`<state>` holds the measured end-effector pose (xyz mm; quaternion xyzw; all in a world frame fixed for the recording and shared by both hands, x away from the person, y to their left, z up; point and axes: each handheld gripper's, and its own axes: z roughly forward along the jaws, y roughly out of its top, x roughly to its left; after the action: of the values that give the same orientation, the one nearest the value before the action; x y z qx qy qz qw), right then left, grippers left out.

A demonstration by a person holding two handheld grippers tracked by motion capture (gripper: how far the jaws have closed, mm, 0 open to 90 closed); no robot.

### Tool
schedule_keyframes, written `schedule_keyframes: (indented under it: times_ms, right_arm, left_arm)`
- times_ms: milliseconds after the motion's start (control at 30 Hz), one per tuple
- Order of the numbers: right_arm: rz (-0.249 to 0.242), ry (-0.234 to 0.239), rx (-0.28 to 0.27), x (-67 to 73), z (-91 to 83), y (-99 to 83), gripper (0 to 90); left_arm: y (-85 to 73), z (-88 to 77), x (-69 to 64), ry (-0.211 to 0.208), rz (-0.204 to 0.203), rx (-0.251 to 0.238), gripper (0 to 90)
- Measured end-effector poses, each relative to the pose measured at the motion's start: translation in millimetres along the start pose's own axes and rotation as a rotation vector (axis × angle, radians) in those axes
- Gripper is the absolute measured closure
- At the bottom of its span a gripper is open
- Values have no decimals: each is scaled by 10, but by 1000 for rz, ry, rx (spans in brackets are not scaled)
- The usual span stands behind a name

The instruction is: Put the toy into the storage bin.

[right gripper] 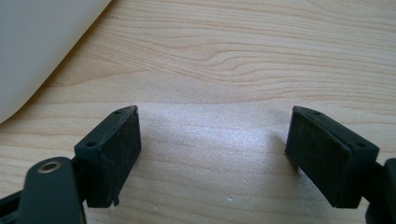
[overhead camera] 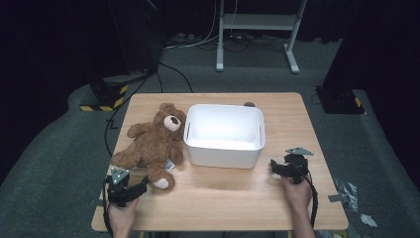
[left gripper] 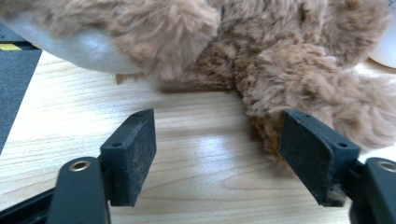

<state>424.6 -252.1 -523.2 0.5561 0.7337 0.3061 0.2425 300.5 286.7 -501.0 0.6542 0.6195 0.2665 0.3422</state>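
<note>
Left claw jaws apart, nothing between them, aimed at the teddy bear from just in front of its near foot. Right claw also apart and empty, over bare table beside the white tub. Bear lies on its back at the table's left, touching the tub's left wall (head toward the far edge). Likely light, soft and squashy, plush not slippery, nothing fragile. A leg or arm would pinch easily; the belly looks too wide, fur alone may slip out.
</note>
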Motion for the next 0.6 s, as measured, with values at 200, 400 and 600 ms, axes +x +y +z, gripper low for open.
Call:
schedule_keyframes:
  times_ms: [200, 400, 600]
  right_arm:
    - [0, 0, 0, 0, 0, 0, 175]
    - [3, 1, 3, 3, -2, 0, 175]
    - [3, 1, 2, 3, -1, 0, 175]
  left_arm:
    - [38, -85, -17, -2, 30, 4, 248]
    - [34, -156, -36, -16, 35, 6, 223]
    - [88, -186, -53, -44, -10, 26, 162]
